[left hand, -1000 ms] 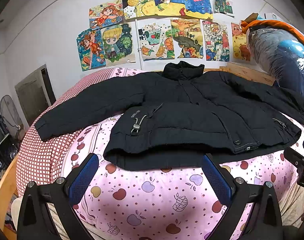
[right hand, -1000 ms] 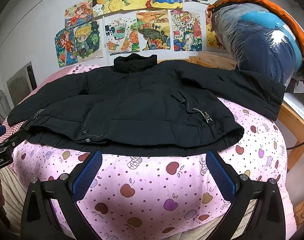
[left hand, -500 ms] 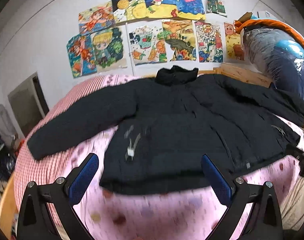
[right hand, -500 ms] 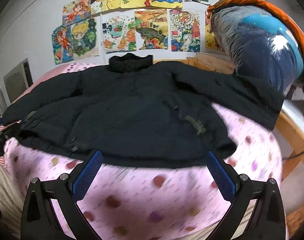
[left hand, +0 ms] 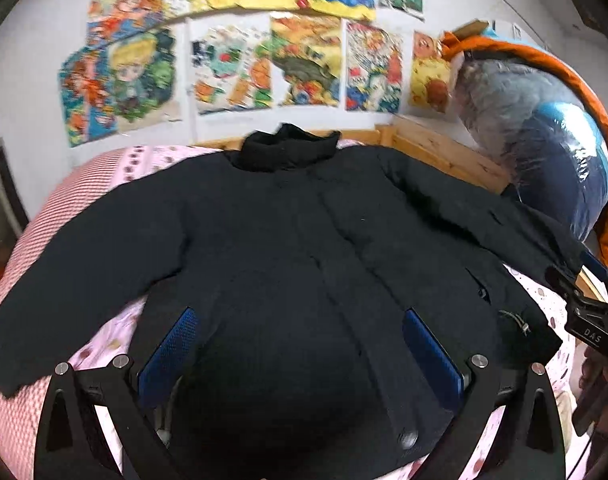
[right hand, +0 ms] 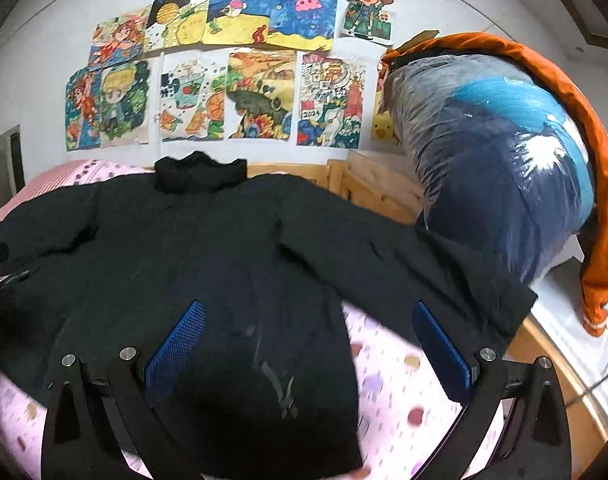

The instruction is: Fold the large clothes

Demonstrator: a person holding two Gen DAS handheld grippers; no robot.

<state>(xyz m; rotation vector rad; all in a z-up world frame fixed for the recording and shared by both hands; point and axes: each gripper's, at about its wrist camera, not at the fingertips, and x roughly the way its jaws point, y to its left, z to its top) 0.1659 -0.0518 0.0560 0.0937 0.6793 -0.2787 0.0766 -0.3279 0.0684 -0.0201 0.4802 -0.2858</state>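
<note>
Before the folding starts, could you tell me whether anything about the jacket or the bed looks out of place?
Nothing stands out. The black jacket lies flat, front up, on the pink bedspread, collar toward the wall, sleeves spread. Its right sleeve reaches the bed's edge beside the bagged bedding. Both tools are open above the hem.

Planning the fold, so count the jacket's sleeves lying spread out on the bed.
2. One sleeve of the black jacket stretches toward the bed's left side; the other sleeve runs right, its cuff near the bagged bedding. Neither is folded in yet.
</note>
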